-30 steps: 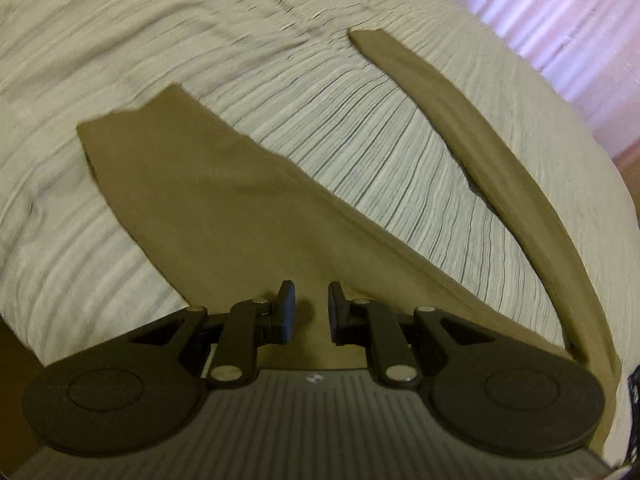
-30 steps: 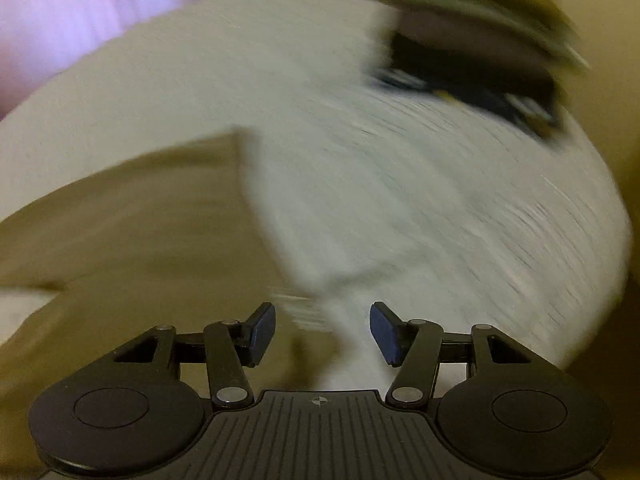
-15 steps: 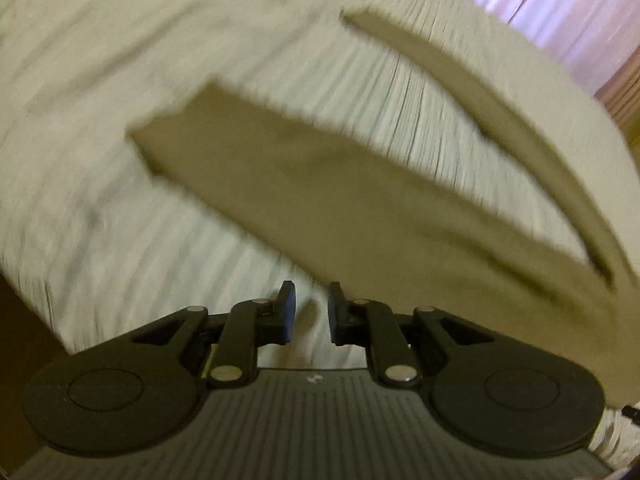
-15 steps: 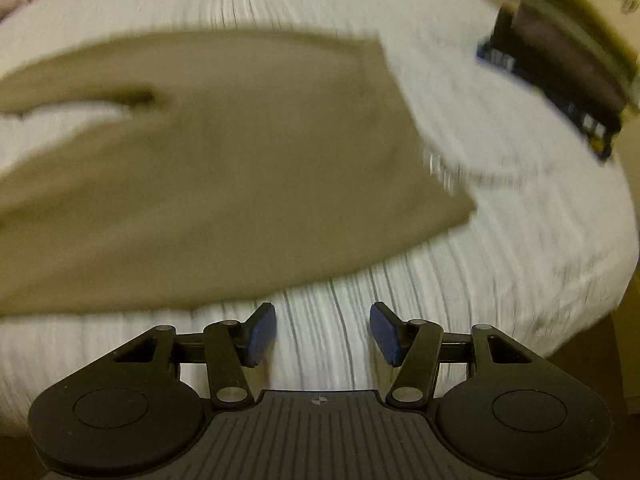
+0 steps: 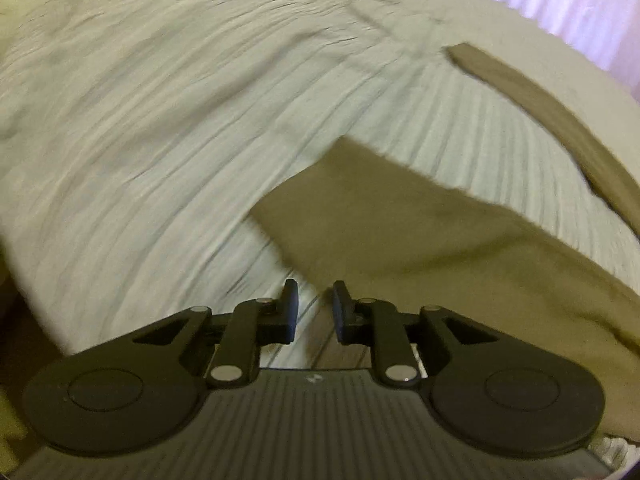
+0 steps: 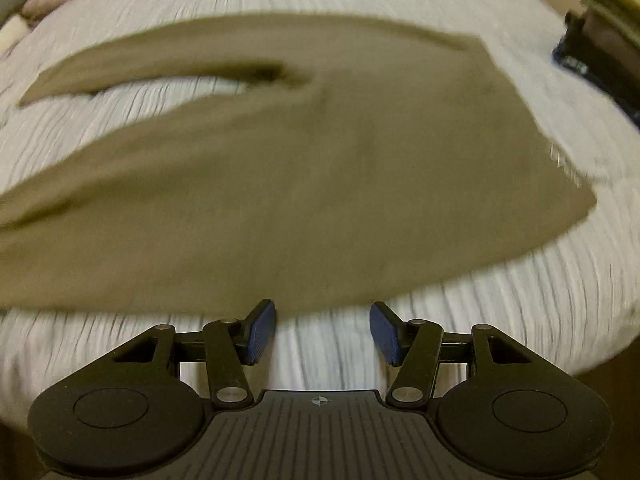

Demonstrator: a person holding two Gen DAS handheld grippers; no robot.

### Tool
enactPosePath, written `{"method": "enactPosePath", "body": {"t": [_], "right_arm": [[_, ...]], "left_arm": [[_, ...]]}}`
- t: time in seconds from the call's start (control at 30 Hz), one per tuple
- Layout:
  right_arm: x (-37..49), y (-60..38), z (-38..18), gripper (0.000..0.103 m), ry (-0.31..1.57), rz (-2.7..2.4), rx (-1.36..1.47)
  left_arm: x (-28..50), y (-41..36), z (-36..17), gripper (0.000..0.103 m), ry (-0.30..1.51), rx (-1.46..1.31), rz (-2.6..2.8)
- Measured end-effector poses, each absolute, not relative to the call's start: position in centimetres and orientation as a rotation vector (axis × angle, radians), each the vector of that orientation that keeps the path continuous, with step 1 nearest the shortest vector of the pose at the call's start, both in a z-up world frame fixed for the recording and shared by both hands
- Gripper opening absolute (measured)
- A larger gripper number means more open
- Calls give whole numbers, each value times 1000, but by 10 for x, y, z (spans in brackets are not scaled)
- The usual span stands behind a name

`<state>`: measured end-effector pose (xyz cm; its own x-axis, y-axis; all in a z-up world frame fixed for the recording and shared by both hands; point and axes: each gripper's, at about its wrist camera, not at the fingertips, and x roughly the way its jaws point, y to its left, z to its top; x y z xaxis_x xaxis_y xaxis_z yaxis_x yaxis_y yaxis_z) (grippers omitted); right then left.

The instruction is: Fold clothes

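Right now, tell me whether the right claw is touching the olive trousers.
Apart. The right wrist view shows the right claw open, with bare striped bedsheet between its fingertips and the olive trousers hem.

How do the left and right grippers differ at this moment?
The left gripper has plain black pads set narrowly apart; the right gripper has blue ribbed pads spread wider. The left sits at the end of an olive trouser leg, the right off the trousers' long side edge. Both are empty above the striped bedcover.

- Dim, warm indoor light; pinkish glow at the left view's upper right corner.
- Motion blur smears both views.
- Fisheye bending and dark vignetting at the edges.
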<state>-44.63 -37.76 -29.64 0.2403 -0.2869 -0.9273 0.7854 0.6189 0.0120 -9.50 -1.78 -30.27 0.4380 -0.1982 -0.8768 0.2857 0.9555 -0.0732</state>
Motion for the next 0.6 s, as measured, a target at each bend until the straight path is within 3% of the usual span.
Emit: {"method": "enactPosePath", "body": {"t": [0.2, 0.33, 0.6], "right_arm": [[-472, -370, -272, 57, 1109, -745, 642], [-489, -378, -241, 57, 1086, -720, 668], [-538, -397, -166, 57, 1036, -620, 609]], "left_arm": [[-135, -19, -272, 16, 1163, 90, -270], [-182, -63, -243, 19, 1203, 135, -369], [-296, -114, -166, 29, 1107, 187, -481]]}}
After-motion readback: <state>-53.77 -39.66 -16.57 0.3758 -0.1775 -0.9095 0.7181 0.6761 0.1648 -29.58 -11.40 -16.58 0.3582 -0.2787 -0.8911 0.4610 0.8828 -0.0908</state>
